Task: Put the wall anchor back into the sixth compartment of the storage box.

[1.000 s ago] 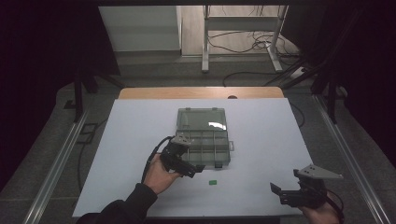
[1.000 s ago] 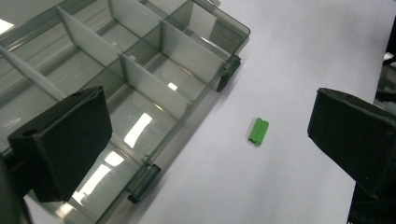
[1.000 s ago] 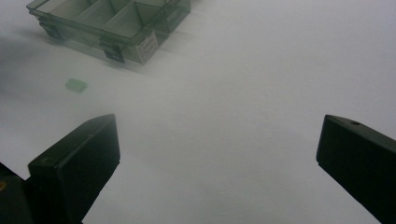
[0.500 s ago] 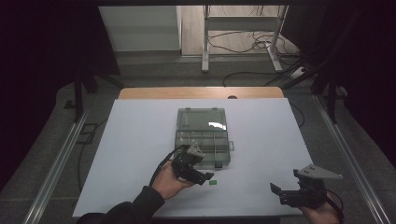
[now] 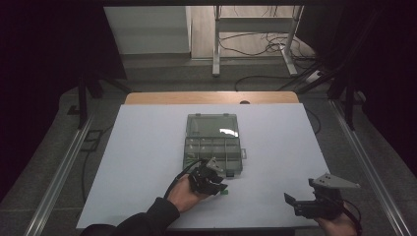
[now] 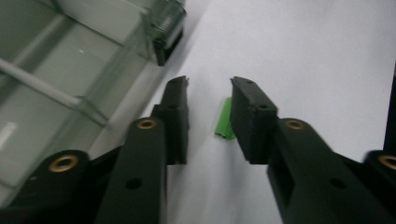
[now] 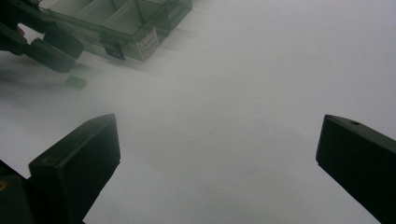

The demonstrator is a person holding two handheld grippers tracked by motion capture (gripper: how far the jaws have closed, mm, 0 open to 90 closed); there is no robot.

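L gripper jaws just been closing, R gripper jaws wide.

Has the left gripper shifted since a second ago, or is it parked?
Yes. The left gripper has slid from beside the clear organizer box toward the table's near edge, onto the small green piece, and its jaws have just been closing around it.

blk jaws, brass screws, dark sleeve

green piece — half behind jaw
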